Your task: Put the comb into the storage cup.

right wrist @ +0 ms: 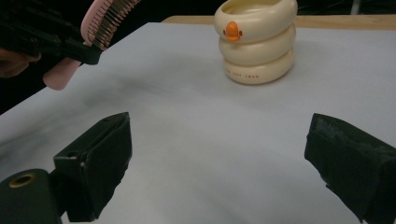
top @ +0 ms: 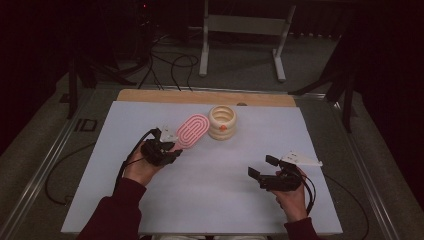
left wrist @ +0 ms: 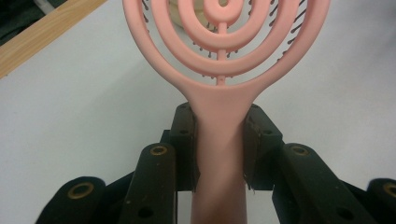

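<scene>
Two grippers work over the white tabletop point(top: 210, 200). Left gripper point(left wrist: 219, 149): jaws pinched on the handle of the pink hairbrush point(left wrist: 219, 88), whose ringed head reaches out ahead of the jaws, lifted off the surface. Right gripper point(right wrist: 217, 163): jaws spread wide with nothing between them. Straight ahead of it, well apart, stands the cream duck-faced cup point(right wrist: 257, 39), just beyond the brush head.

Small print on cream cup point(right wrist: 256, 39) — too blurred to read
</scene>
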`<state>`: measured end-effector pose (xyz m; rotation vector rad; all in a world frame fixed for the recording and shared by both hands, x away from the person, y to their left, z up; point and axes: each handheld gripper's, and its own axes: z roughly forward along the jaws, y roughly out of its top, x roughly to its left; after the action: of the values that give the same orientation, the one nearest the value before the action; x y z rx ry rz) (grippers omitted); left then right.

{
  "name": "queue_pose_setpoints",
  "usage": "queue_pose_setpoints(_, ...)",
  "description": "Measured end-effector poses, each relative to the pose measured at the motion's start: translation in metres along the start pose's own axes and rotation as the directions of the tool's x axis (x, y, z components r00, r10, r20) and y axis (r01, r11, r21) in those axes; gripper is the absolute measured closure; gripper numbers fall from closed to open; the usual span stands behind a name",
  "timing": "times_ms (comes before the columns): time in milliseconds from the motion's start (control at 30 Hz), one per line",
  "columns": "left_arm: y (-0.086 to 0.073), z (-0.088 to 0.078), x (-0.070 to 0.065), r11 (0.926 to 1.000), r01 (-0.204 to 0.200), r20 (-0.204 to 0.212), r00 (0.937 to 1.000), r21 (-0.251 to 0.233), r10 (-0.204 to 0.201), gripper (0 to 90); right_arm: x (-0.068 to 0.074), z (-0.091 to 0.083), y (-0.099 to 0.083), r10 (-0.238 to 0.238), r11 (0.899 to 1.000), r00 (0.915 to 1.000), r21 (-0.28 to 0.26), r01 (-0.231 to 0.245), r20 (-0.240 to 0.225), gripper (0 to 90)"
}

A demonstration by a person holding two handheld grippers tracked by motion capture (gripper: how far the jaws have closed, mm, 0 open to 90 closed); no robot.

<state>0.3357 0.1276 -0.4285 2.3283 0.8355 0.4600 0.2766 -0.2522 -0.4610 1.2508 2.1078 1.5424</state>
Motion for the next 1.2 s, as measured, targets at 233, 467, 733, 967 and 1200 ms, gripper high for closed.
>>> queue_pose_setpoints(233,0.003,0.004,-0.005,1.0,-0.009,0.005,0.9999,-0.001,0.009,69.5,0.005,0.007,0.009,0.023,1.0,0.9996,-0.01,-0.023,-0.018,7.6)
queue_pose_setpoints(467,0.007,0.007,-0.01,0.9999,-0.012,0.008,0.9999,-0.009,0.012,69.5,0.008,0.013,0.017,0.027,1.0,0.9992,-0.007,-0.027,-0.029,7.6)
queue_pose_setpoints(733,0.01,0.011,-0.015,0.9996,-0.024,0.016,0.9996,-0.011,0.024,69.5,0.013,0.019,0.023,0.025,1.0,0.9984,0.002,-0.025,-0.05,7.7)
queue_pose_setpoints(967,0.012,0.014,-0.021,0.9992,-0.039,0.022,0.999,-0.012,0.039,69.5,0.014,0.024,0.027,0.043,0.999,0.9965,-0.008,-0.044,-0.071,7.7)
queue_pose_setpoints(1200,0.015,0.015,-0.028,0.9983,-0.055,0.028,0.9981,-0.016,0.056,69.5,0.017,0.029,0.035,0.05,0.999,0.9948,-0.009,-0.051,-0.088,7.6)
